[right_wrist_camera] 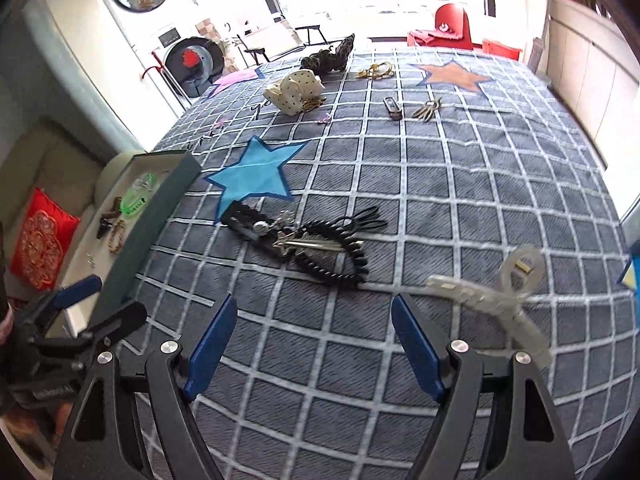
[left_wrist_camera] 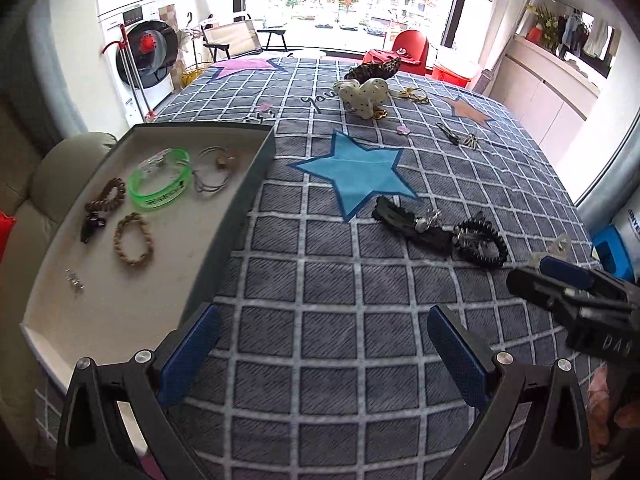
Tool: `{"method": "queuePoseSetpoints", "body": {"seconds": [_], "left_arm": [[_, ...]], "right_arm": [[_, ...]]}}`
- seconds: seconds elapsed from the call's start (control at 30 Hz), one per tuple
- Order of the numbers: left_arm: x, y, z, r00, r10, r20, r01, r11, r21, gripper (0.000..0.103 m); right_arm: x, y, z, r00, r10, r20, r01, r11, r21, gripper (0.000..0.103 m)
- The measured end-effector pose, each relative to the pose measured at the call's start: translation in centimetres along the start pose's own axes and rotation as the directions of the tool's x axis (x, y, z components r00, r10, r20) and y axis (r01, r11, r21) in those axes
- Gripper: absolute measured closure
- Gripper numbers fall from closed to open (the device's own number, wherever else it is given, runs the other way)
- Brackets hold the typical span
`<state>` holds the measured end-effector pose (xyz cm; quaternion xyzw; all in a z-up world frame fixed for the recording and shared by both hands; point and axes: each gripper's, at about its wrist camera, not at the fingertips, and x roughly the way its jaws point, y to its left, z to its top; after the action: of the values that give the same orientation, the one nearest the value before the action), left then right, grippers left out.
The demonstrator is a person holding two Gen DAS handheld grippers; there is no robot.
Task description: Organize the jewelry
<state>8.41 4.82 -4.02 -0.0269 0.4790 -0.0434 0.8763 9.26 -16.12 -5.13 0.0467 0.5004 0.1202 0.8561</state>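
My left gripper (left_wrist_camera: 323,310) is open over bare checked bedspread, just right of the jewelry tray (left_wrist_camera: 240,208). The tray holds a green bracelet (left_wrist_camera: 160,180), wire bangles (left_wrist_camera: 214,172), two brown braided bands (left_wrist_camera: 134,240) and small earrings (left_wrist_camera: 74,280). My right gripper (right_wrist_camera: 314,299) is also open with nothing between its pads. A black coil bracelet (right_wrist_camera: 332,256) lies just beyond it, tangled with a silver clip (right_wrist_camera: 304,242) and a black hair clip (right_wrist_camera: 248,220). A clear plastic clip (right_wrist_camera: 492,296) lies by the right finger.
Farther up the bedspread lie a polka-dot scrunchie (right_wrist_camera: 298,88), a leopard scrunchie (right_wrist_camera: 328,58), a gold chain (right_wrist_camera: 376,70), a dark barrette (right_wrist_camera: 392,108) and a gold claw clip (right_wrist_camera: 428,108). A sofa with a red cushion (right_wrist_camera: 40,240) stands left of the tray.
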Motion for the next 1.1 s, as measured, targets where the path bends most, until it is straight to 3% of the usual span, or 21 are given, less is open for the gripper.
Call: {"method": "queuePoseSetpoints", "body": {"seconds": [0.2,0.3,0.4,0.43,0.53,0.6,0.83,0.93,0.97,1.07,1.1], "left_arm": [[1.5,-0.3,1.3,1.0,-0.018,0.004,0.018,1.0,-0.024,0.0],[2.3,-0.3,1.7,0.999,-0.031,-0.004,0.031,0.999,-0.033,0.005],[3.1,-0.3,2.3,0.999,-0.051,-0.014,0.051,0.997,-0.051,0.007],[3.3,-0.3,2.4,0.998,-0.06,-0.015,0.059,0.997,-0.056,0.017],[4.0,-0.1,2.9,0.997,-0.077,-0.028,0.075,0.994,-0.078,0.019],[4.2,0.1,3.1,0.996,-0.084,-0.028,0.082,0.993,-0.091,0.025],[5.1,0.4,4.1,0.992,-0.121,-0.02,0.118,0.985,-0.124,0.026],[5.8,0.3,4.4,0.99,-0.137,-0.023,0.133,0.983,-0.13,0.026],[6.0,0.2,4.5,0.99,-0.14,-0.024,0.136,0.982,-0.132,0.03],[6.9,-0.2,4.8,0.986,-0.16,-0.044,0.153,0.979,-0.133,0.039],[7.1,-0.3,4.8,0.985,-0.164,-0.047,0.156,0.979,-0.133,0.039]], "right_arm": [[0.6,1.3,0.2,0.998,-0.052,0.034,0.056,0.989,-0.139,0.021],[1.1,2.0,0.3,0.998,-0.057,0.04,0.063,0.979,-0.193,0.028],[1.9,2.2,0.5,0.998,-0.054,0.038,0.061,0.975,-0.214,0.033],[2.1,2.3,0.6,0.998,-0.05,0.036,0.057,0.975,-0.216,0.035],[2.8,2.6,0.9,0.999,-0.042,0.03,0.047,0.973,-0.228,0.041],[3.4,2.8,1.1,0.999,-0.041,0.031,0.047,0.971,-0.235,0.044],[5.1,3.9,1.9,0.995,-0.087,0.052,0.098,0.959,-0.267,0.054],[5.1,3.7,2.3,0.993,-0.098,0.062,0.111,0.961,-0.253,0.067],[5.0,3.5,2.4,0.993,-0.099,0.066,0.113,0.963,-0.244,0.071],[4.9,2.9,2.6,0.993,-0.098,0.065,0.109,0.971,-0.213,0.099],[4.7,2.5,2.7,0.994,-0.086,0.068,0.098,0.977,-0.191,0.099]]}}
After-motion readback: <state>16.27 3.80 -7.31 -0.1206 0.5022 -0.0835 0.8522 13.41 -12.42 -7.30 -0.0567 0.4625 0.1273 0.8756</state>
